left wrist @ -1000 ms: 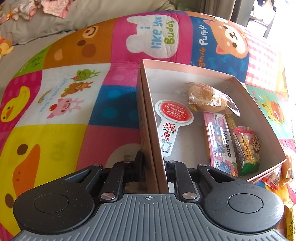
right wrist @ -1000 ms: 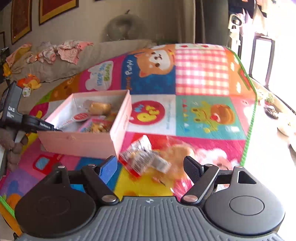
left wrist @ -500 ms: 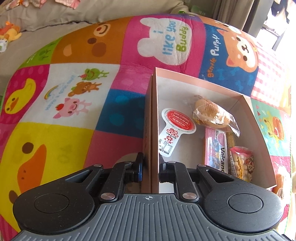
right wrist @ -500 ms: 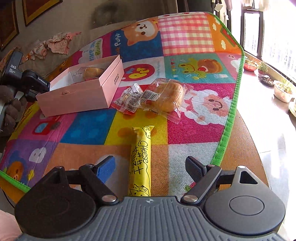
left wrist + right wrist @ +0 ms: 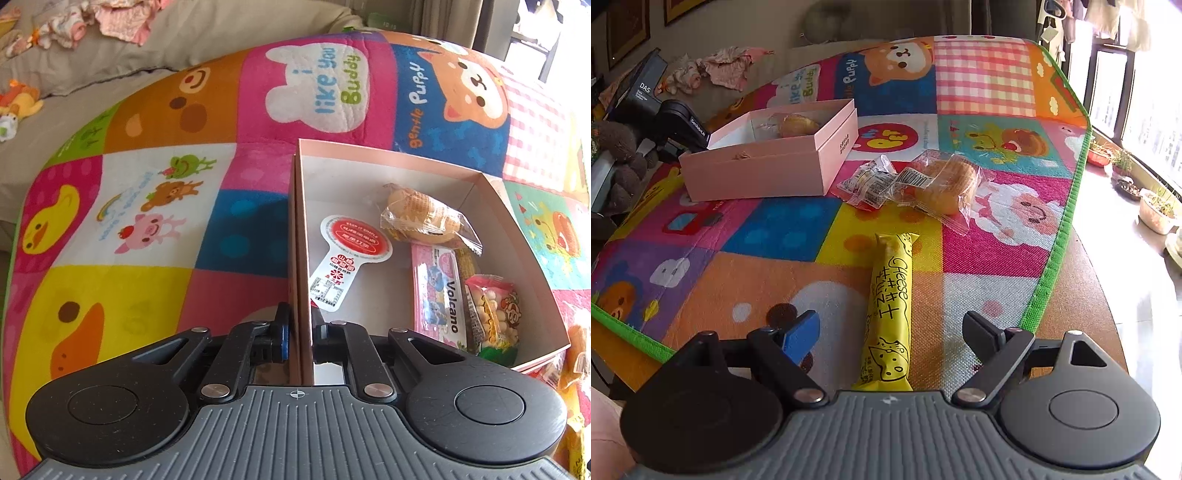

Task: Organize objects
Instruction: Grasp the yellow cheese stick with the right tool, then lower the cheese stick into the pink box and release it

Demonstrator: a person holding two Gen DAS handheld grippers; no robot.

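Right claw (image 5: 891,334) has dropped lower since a second ago, wide open around the cheese stick (image 5: 891,306) at lower centre (light, crinkly, slippery; grip mid-length). Left claw (image 5: 298,329) stays clamped on the pink box (image 5: 300,236) wall.

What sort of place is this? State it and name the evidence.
Most likely a home living room: a cartoon patchwork play mat covers the table, a sofa strewn with baby clothes sits behind it, and potted plants line a sunny window.
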